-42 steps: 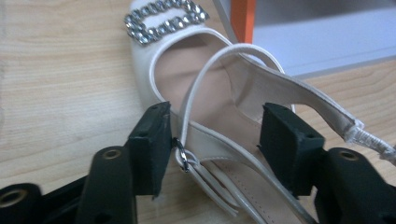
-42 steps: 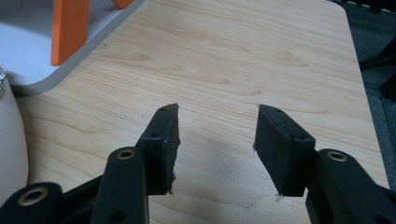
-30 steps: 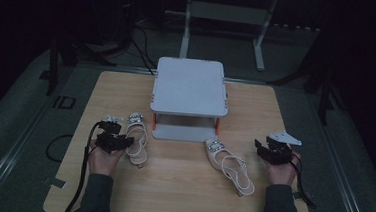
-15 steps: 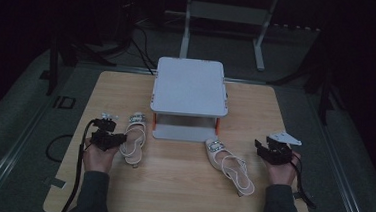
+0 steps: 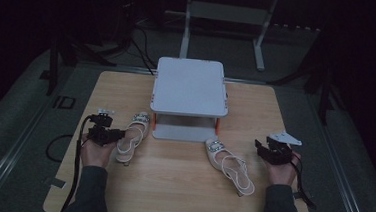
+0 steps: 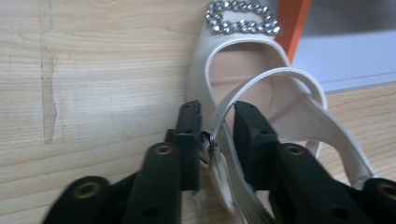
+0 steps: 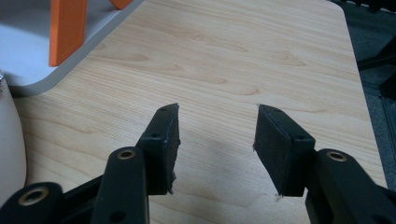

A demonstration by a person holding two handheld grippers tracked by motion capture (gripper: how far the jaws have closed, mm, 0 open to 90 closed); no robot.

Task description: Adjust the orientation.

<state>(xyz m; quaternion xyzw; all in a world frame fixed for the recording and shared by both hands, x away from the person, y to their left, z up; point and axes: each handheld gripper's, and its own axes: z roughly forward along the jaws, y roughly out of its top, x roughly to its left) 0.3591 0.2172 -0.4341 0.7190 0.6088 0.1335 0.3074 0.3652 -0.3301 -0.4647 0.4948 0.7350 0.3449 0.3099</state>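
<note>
Closing on the left shoe's [image 6: 243, 65] strap [image 6: 219, 114], the left gripper [image 6: 217, 126] has jaws either side, a small gap left; grip not firm yet. That shoe lies just left-front of the rack [image 5: 190, 86]. Right gripper [image 7: 215, 135] is open, holding nothing, well right of the rack; right shoe [image 5: 229, 164] untouched, front-right. Both shoes are off the rack, so most work's left. Shoes: glossy white, rhinestone buckle. Rack: matte grey w/ orange legs. Table [image 5: 170, 190]: pale wood grain.

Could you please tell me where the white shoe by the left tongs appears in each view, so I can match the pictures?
High view: the left shoe lies lower left of centre, beside the left tongs.
Left gripper view: it is at centre right, its strap between the jaws.
Right gripper view: not in it.
Shared landmark: the grey stand's orange leg beside the shoe's toe.
</note>
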